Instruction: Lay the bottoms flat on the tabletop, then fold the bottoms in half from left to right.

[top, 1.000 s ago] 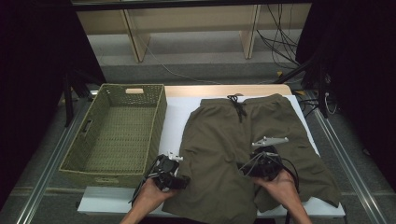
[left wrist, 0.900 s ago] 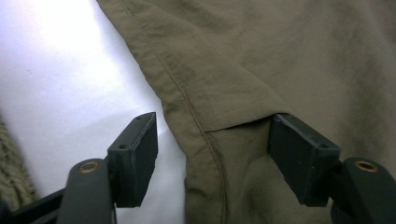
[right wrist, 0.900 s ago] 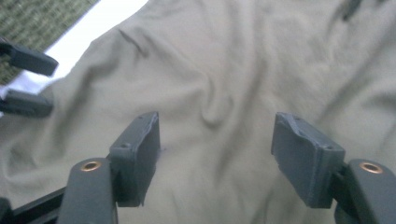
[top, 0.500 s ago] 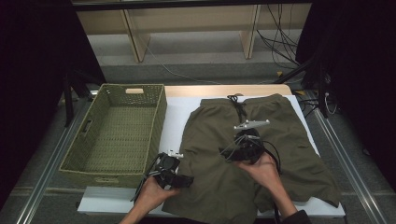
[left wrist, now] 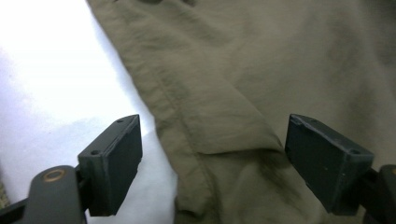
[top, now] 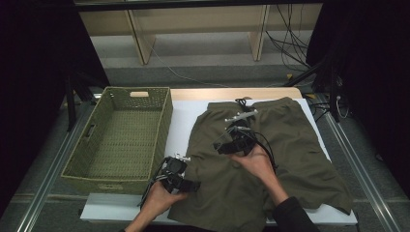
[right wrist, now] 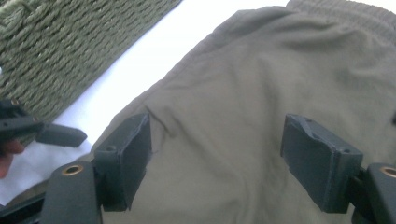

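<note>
A pair of olive shorts (top: 275, 145) lies spread flat on the white tabletop (top: 186, 121), its waistband toward the far edge. My left gripper (top: 191, 183) sits at the near left leg hem. In the left gripper view the jaws (left wrist: 212, 123) stand wide on either side of the hem edge (left wrist: 187, 140); they have just been opening and the pads do not touch the cloth. My right gripper (top: 220, 145) hovers over the left half of the shorts. Its jaws (right wrist: 217, 122) have just been opening too, and there is only flat fabric (right wrist: 261, 93) beneath them.
A green woven basket (top: 164, 125) stands on the left of the table, close to the shorts, with its weave showing in the right gripper view (right wrist: 70, 46). A strip of bare white surface separates basket and shorts. Cables and shelf legs lie beyond the far edge.
The right hand has moved from the near right leg of the shorts up and left toward their middle. The left hand has stayed at the hem, its jaws now wider.
</note>
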